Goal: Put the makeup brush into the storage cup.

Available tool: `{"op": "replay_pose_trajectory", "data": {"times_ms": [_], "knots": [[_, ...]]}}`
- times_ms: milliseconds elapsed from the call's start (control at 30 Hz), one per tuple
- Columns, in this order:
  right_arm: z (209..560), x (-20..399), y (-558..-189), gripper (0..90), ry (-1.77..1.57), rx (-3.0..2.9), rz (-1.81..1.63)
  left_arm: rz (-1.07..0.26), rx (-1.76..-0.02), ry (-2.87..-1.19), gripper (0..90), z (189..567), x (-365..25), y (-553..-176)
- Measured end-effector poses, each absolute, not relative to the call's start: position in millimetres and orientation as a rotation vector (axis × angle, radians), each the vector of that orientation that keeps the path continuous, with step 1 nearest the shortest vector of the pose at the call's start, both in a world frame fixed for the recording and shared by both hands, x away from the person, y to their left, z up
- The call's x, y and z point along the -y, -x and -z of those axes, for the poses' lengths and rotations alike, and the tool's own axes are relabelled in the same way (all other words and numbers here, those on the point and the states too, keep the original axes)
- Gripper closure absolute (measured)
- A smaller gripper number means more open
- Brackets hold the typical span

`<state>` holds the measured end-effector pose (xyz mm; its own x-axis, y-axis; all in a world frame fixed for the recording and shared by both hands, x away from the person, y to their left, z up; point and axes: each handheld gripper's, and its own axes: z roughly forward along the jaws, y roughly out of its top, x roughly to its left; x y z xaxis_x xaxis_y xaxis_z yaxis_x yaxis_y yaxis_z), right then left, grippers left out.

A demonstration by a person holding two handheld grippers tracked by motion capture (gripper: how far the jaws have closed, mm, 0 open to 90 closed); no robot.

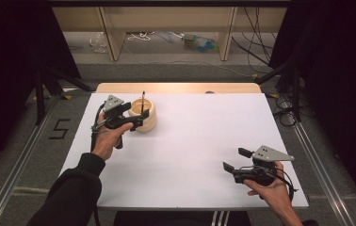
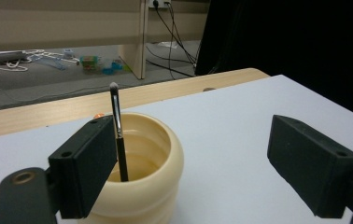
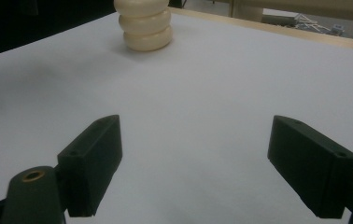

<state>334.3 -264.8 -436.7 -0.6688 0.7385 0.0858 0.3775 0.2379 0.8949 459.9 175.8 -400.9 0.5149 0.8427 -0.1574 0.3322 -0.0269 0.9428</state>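
Left gripper (image 1: 141, 118) is wide open now, with nothing held between its two black jaws. It sits just beside the cream pot (image 1: 144, 114) near the far left part of the white counter (image 1: 199, 141). My thin brush (image 2: 118, 135) stands inside the pot, leaning on the rim with its tip pointing up. So I think the main job is done: the brush is in the pot and I have let go of it. In the left gripper view one jaw looks very close to the brush handle, and I cannot quite tell if it touches. My right gripper (image 1: 235, 160) is wide open too, empty, resting low over the near right side, well apart from the pot. What is left, I guess, is just to pull my left hand away without knocking the brush or tipping the pot
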Motion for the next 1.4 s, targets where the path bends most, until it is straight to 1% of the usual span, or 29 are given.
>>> {"op": "replay_pose_trajectory", "data": {"times_ms": [67, 267, 467, 533, 800, 900, 1133, 1400], "knots": [[436.7, 264.7, -334.4, 18.5, -1.029, -2.156, -1.413, -0.57, -1.01, -1.613, 15.9, 403.7, -177.6, -452.2], [436.6, 264.8, -334.5, 18.5, -1.021, -2.16, -1.409, -0.545, -1.013, -1.602, 16.0, 415.9, -183.0, -436.2], [436.4, 264.3, -334.3, 18.5, -1.02, -2.164, -1.409, -0.546, -0.988, -1.62, 16.0, 418.1, -185.3, -425.3], [436.3, 264.1, -334.2, 18.5, -1.017, -2.165, -1.408, -0.556, -0.972, -1.637, 16.0, 419.6, -186.4, -421.5], [434.7, 264.0, -332.3, 18.4, -1.015, -2.178, -1.396, -0.526, -0.957, -1.668, 16.0, 430.9, -192.2, -401.0], [435.0, 263.5, -332.6, 18.4, -1.012, -2.168, -1.404, -0.545, -0.942, -1.692, 16.0, 435.2, -193.5, -395.1], [434.4, 263.6, -332.2, 18.1, -1.012, -2.176, -1.398, -0.534, -0.922, -1.693, 15.9, 439.8, -196.3, -385.5], [436.2, 263.2, -334.4, 17.6, -0.985, -2.136, -1.44, -0.538, -0.91, -1.703, 15.9, 442.5, -203.1, -382.7]]}}
